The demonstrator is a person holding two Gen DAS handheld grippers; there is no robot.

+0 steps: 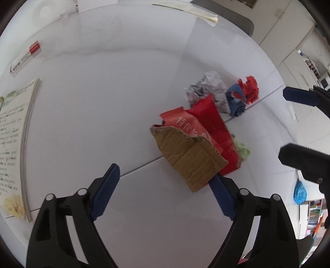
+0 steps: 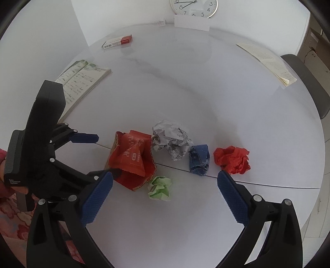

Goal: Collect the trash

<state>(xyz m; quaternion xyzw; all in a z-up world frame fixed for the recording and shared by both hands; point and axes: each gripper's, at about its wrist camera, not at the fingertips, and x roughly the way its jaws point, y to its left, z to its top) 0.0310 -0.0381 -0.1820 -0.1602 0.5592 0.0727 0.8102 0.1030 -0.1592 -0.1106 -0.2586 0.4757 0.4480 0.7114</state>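
Trash lies in a cluster on the white table: a brown cardboard scrap resting on a red snack wrapper, a green paper ball, a crumpled newspaper ball, a blue crumpled wrapper and a red paper ball. My left gripper is open; its right finger touches the cardboard's near edge. It also shows in the right wrist view. My right gripper is open and empty, just in front of the green ball.
An open book lies at the left. A red-and-white box sits at the back, another booklet at the back right. A clock leans on the wall. A grey chair stands beyond the right edge.
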